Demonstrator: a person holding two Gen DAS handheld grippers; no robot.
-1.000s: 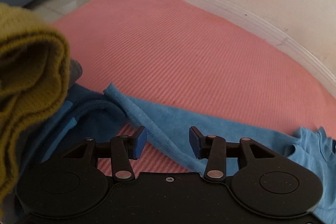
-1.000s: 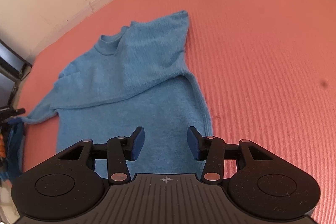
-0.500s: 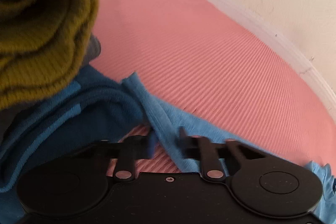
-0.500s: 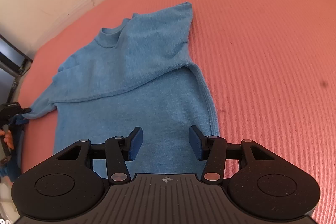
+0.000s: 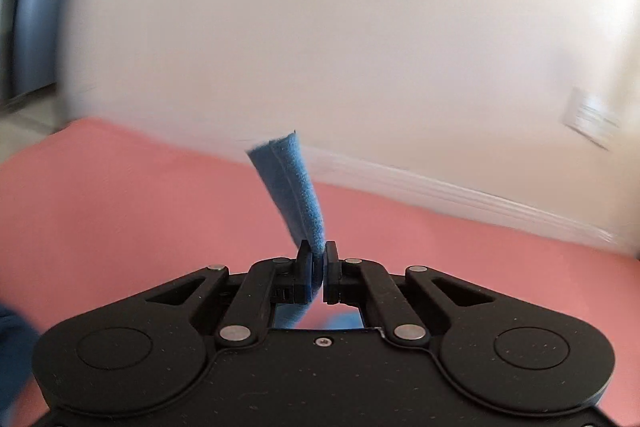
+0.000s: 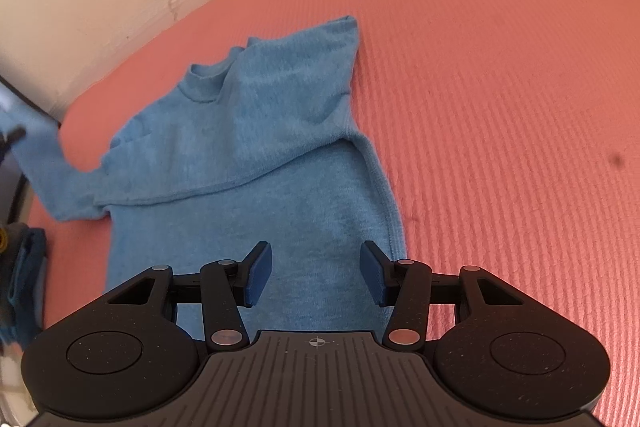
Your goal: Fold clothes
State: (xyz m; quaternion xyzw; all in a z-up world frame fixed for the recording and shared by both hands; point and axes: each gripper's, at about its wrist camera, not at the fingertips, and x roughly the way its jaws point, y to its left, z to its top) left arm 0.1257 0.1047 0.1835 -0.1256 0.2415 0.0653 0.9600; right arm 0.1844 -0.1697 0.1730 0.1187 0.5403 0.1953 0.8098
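Observation:
A light blue sweater [image 6: 256, 163] lies flat on the pink mat [image 6: 500, 87], its right sleeve folded across the chest. Its left sleeve [image 6: 44, 155] is lifted off the mat toward the left edge of the right wrist view. In the left wrist view my left gripper [image 5: 319, 269] is shut on that sleeve's cuff [image 5: 294, 187], which sticks up between the fingers. My right gripper [image 6: 316, 277] hovers open over the sweater's lower hem, with nothing between its fingers.
A pile of folded clothes [image 6: 20, 279] sits at the mat's left edge. A white wall with a baseboard [image 5: 460, 195] runs along the far side of the mat. Bare mat stretches to the right of the sweater.
My left gripper has shut on the sleeve cuff and lifted it off the mat, swinging away from the clothes pile toward the wall. My right gripper stays open, drifting slightly over the hem.

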